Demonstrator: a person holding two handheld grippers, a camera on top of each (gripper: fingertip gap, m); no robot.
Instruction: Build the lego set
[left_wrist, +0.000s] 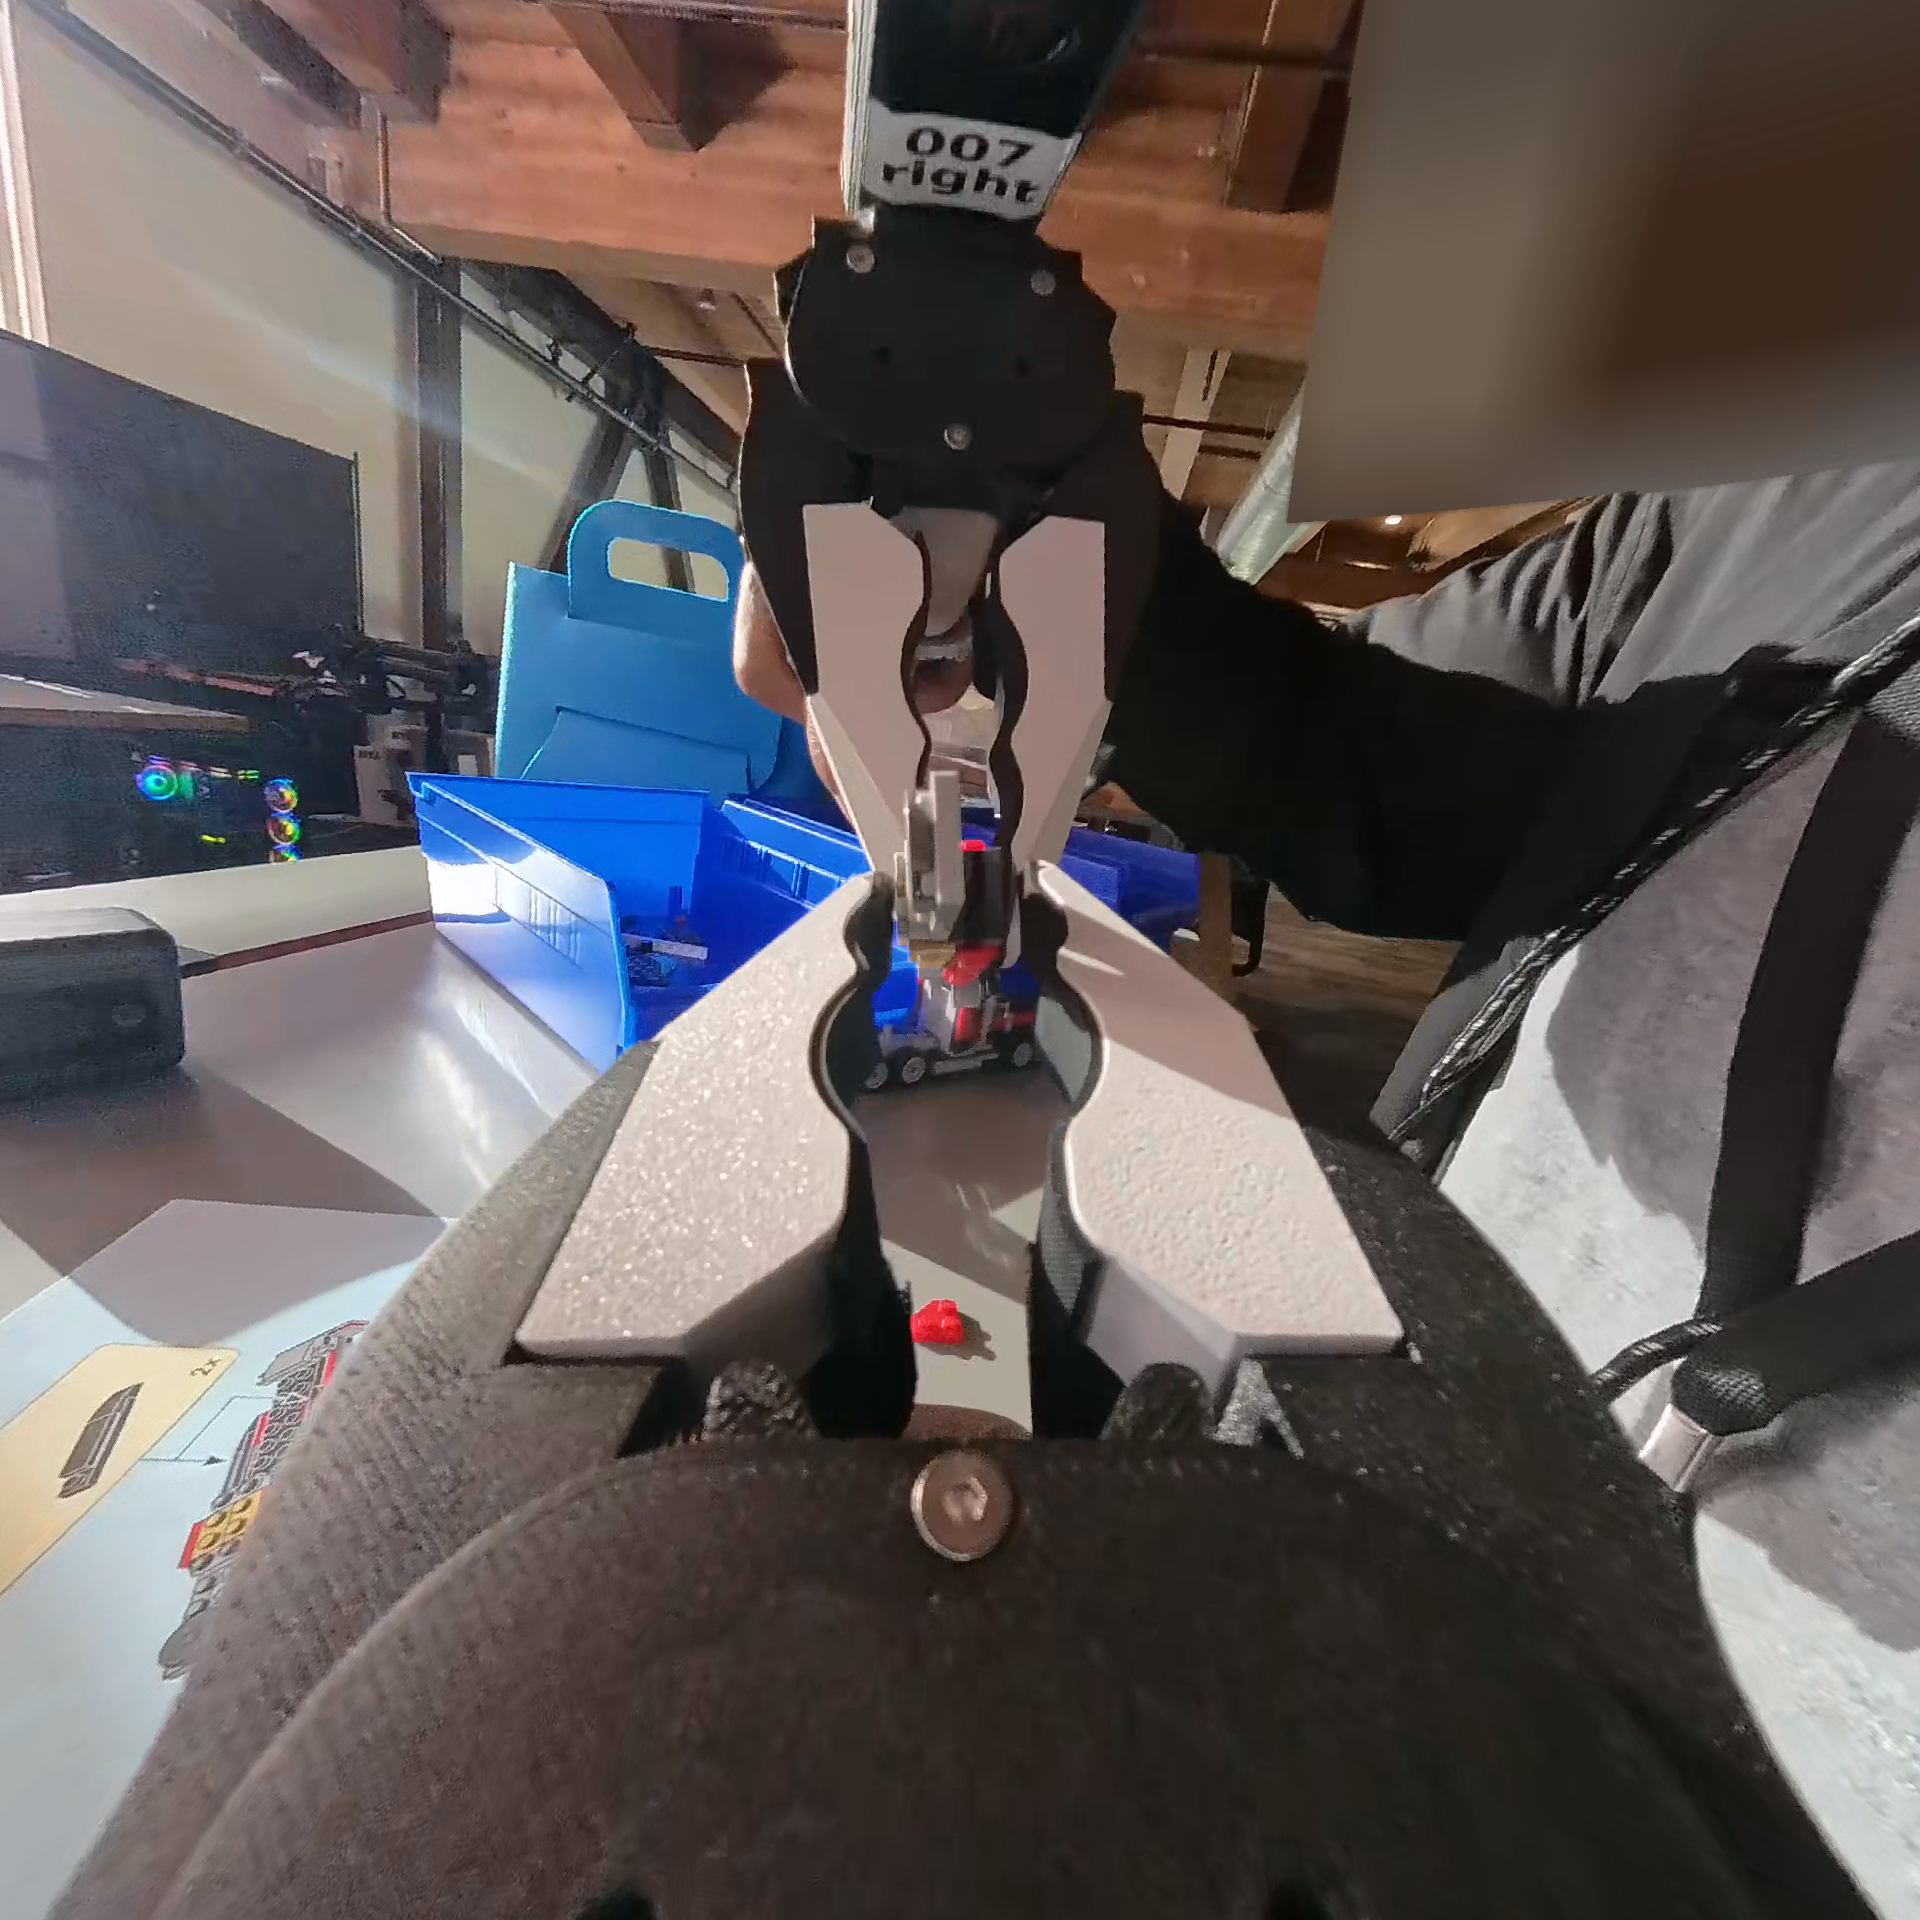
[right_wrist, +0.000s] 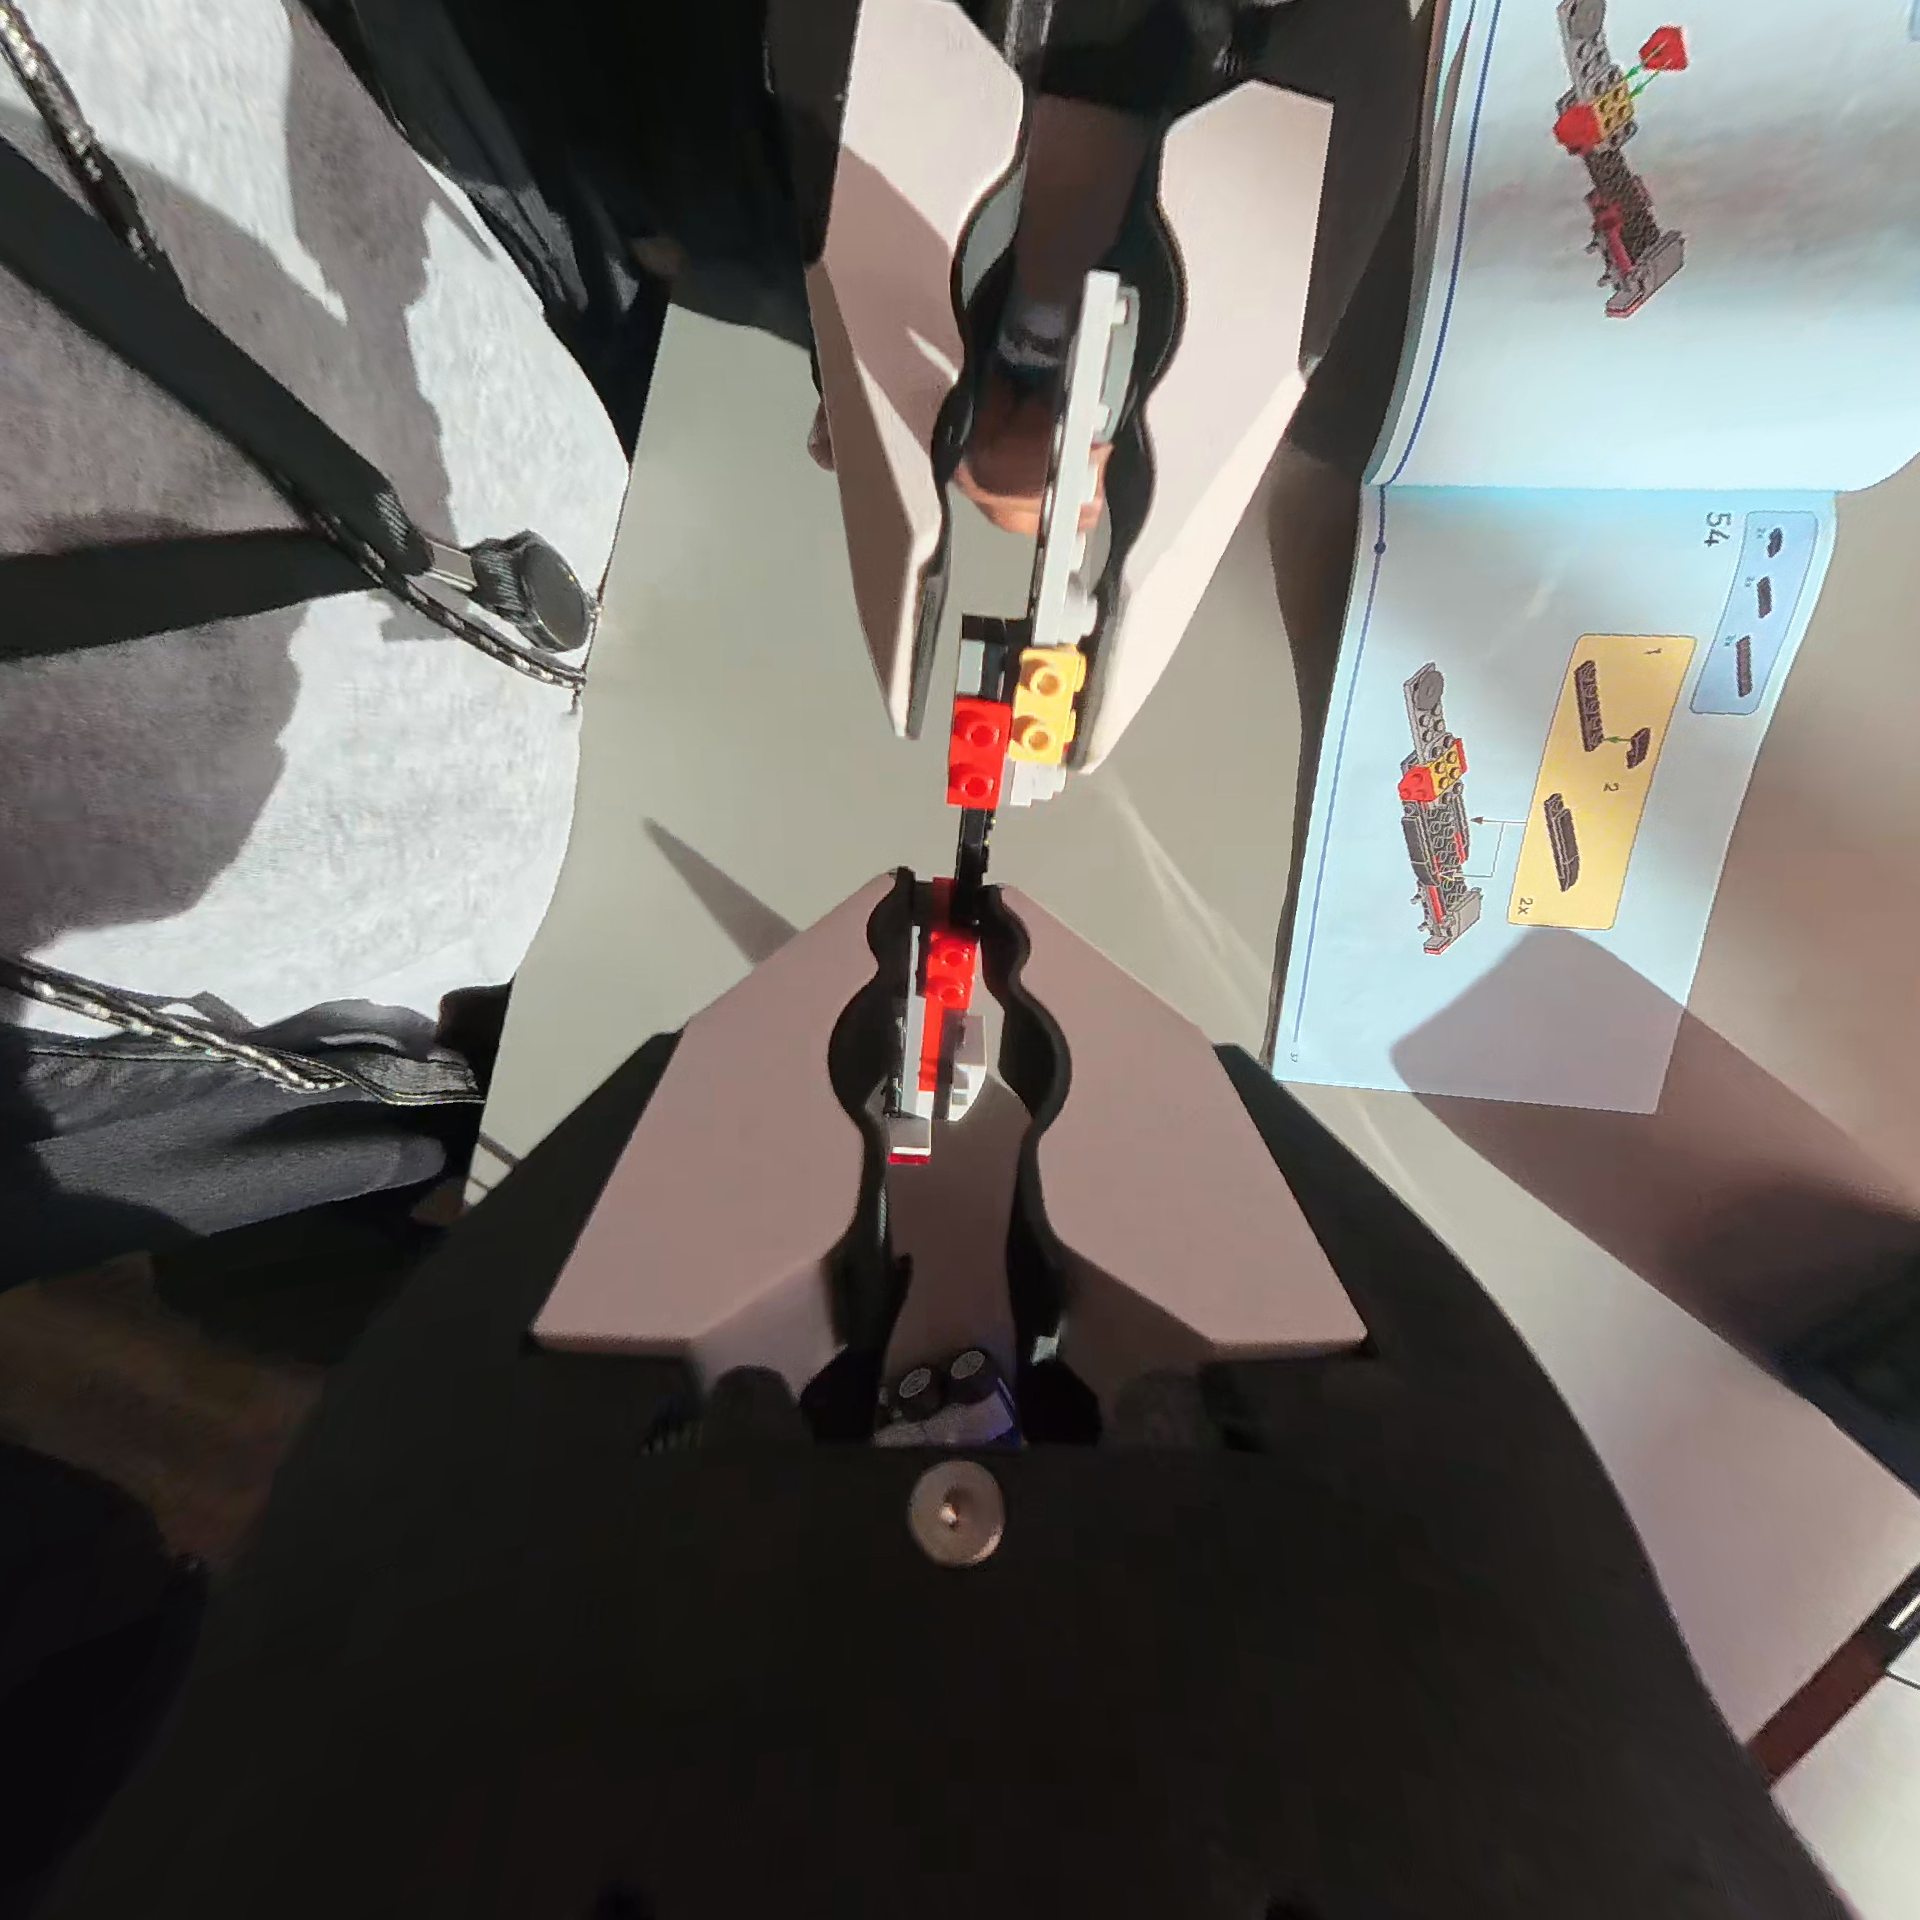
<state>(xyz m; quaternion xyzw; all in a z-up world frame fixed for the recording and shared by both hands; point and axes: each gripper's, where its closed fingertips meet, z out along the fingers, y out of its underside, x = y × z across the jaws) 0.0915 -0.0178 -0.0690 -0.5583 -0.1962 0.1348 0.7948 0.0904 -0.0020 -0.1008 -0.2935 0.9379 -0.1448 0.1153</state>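
The lego strip (right_wrist: 977, 748), a long grey, red, yellow and black assembly, hangs above the surface (right_wrist: 727, 644), clamped at both ends: the left gripper (right_wrist: 992, 753) has its fingers closed on the grey-and-yellow end, the right gripper (right_wrist: 948, 883) on the red-and-black end. A manual (right_wrist: 1558, 779) lies open beside them. In the left wrist view a loose red piece (left_wrist: 940, 1325) lies below, with a small truck (left_wrist: 951, 1023) beside a blue bin (left_wrist: 582, 883).

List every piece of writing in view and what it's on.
I won't copy writing out; here is what bears it.
On the right gripper, a white label: clear print.
In the booklet: a page number and small part counts.
Elsewhere: nothing readable.
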